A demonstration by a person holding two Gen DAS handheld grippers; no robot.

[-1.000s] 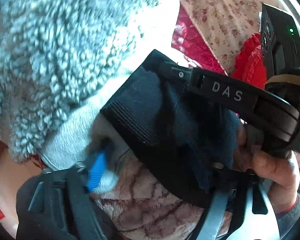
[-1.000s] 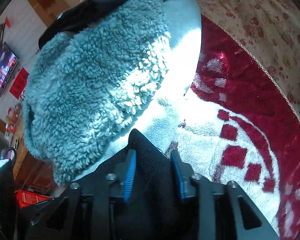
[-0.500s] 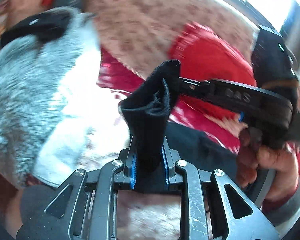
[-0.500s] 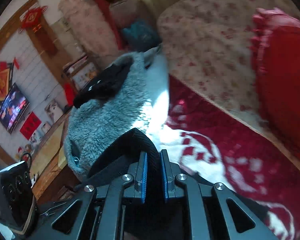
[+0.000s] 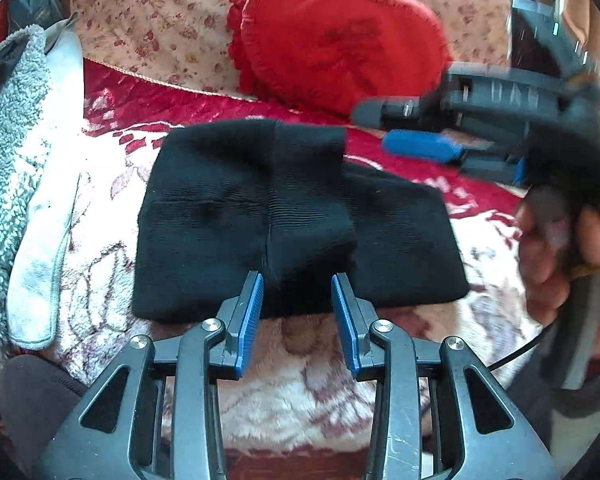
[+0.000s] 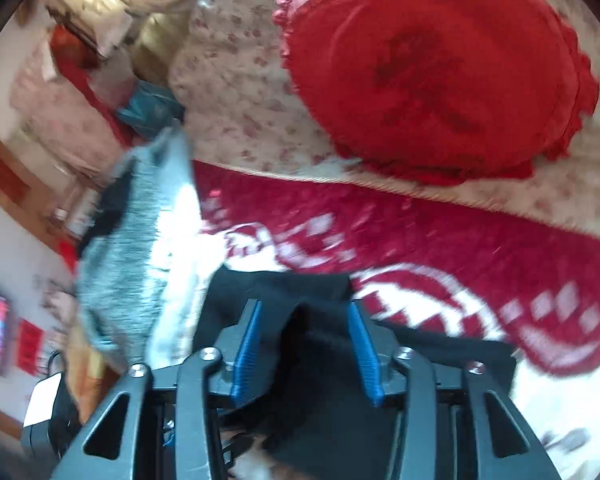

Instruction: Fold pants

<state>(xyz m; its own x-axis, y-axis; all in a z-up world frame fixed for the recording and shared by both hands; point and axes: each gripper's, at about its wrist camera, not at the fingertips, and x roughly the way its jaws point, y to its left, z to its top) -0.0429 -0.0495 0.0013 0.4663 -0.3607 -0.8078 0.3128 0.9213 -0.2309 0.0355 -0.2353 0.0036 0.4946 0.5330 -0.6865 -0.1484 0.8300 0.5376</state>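
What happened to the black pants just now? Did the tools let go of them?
Yes. Both tools were pinching the black pants half a second ago; now the left tool and the right tool are open, and the pants lie folded on the red and white blanket. The fluffy grey garment and the red cushion stayed put.

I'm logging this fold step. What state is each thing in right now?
black pants: folded, lying flat on the blanket, released.
left gripper: open, empty, at the pants' near edge.
right gripper: open, over the black fabric, gripping nothing.
red heart cushion: leaning against the floral backrest.
grey fleece garment: heaped left of the pants.
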